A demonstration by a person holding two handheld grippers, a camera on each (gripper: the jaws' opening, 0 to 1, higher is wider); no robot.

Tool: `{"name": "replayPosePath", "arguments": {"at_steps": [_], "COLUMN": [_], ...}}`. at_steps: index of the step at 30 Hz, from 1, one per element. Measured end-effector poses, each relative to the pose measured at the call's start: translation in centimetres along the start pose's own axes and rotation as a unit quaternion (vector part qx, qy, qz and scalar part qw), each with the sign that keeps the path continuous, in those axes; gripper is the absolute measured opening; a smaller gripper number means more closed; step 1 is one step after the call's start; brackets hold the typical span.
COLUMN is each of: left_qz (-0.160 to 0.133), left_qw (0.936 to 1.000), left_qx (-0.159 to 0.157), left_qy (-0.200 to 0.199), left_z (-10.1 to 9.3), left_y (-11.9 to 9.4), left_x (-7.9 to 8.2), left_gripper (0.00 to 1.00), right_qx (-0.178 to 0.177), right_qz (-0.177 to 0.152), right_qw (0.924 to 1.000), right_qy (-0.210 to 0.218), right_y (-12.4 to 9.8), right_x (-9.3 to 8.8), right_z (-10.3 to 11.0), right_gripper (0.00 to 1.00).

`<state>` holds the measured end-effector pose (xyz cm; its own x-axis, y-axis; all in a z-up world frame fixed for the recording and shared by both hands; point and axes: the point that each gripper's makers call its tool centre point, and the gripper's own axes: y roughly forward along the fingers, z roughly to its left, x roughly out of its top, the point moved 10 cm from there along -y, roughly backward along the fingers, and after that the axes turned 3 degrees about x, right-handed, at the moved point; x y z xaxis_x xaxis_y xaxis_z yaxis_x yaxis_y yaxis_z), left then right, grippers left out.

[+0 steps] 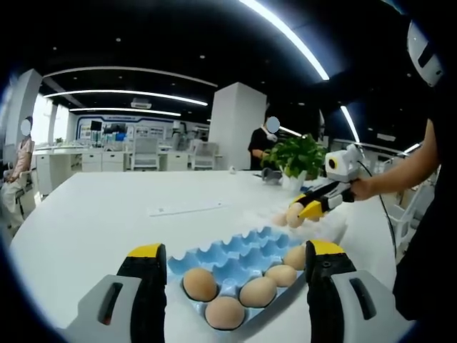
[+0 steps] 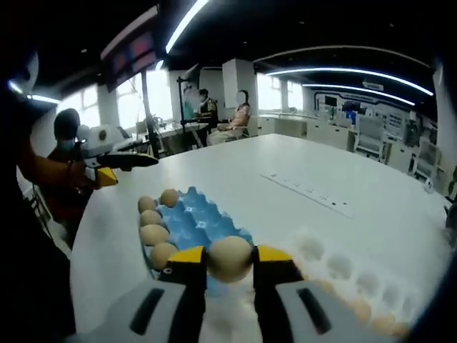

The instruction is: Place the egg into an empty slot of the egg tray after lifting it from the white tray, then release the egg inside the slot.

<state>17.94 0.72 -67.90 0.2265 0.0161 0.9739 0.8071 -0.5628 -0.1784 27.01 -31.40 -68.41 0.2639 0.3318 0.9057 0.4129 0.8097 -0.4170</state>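
White table (image 2: 371, 179) spreads wide beyond egg tray (image 2: 196, 218).

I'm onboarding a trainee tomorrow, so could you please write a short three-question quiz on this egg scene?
1. True or false: the right gripper is shut on an egg.
2. How many eggs lie in the blue tray in the left gripper view?
3. The left gripper is: A) open, B) shut on an egg, C) shut on a plant.

Key: 1 true; 2 five; 3 A.
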Motion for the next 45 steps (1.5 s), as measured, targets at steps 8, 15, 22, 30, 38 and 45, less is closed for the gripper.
{"name": "replayPosePath", "arguments": {"at_steps": [8, 15, 22, 30, 38, 45], "left_qz": [0.003, 0.003, 0.008, 0.008, 0.010, 0.008], "left_qw": [1.0000, 1.0000, 0.9999, 0.9999, 0.9999, 0.9999], "left_qx": [0.000, 0.002, 0.004, 0.007, 0.004, 0.001], "left_qy": [-0.002, -0.006, -0.009, -0.009, -0.009, -0.011], "left_z": [0.1, 0.3, 0.3, 0.5, 0.4, 0.4], "left_y": [0.1, -0.1, -0.4, -0.5, -0.3, -0.2], "left_x": [-0.2, -0.3, -0.6, -0.7, -0.8, -0.7], "left_gripper": [0.82, 0.82, 0.83, 0.83, 0.82, 0.82], "right_qx": [0.041, 0.079, 0.113, 0.136, 0.141, 0.144], "right_qz": [-0.013, -0.019, -0.015, -0.004, 0.005, 0.016], "right_qw": [0.9990, 0.9966, 0.9930, 0.9901, 0.9893, 0.9889], "right_qy": [-0.009, -0.016, -0.028, -0.034, -0.036, -0.036], "right_y": [3.4, 6.4, 9.7, 12.2, 13.3, 14.1], "right_x": [1.3, 2.4, 3.1, 3.0, 2.6, 2.3], "right_z": [1.7, 3.4, 4.9, 6.1, 6.4, 6.3], "right_gripper": [0.24, 0.25, 0.25, 0.25, 0.25, 0.25]}}
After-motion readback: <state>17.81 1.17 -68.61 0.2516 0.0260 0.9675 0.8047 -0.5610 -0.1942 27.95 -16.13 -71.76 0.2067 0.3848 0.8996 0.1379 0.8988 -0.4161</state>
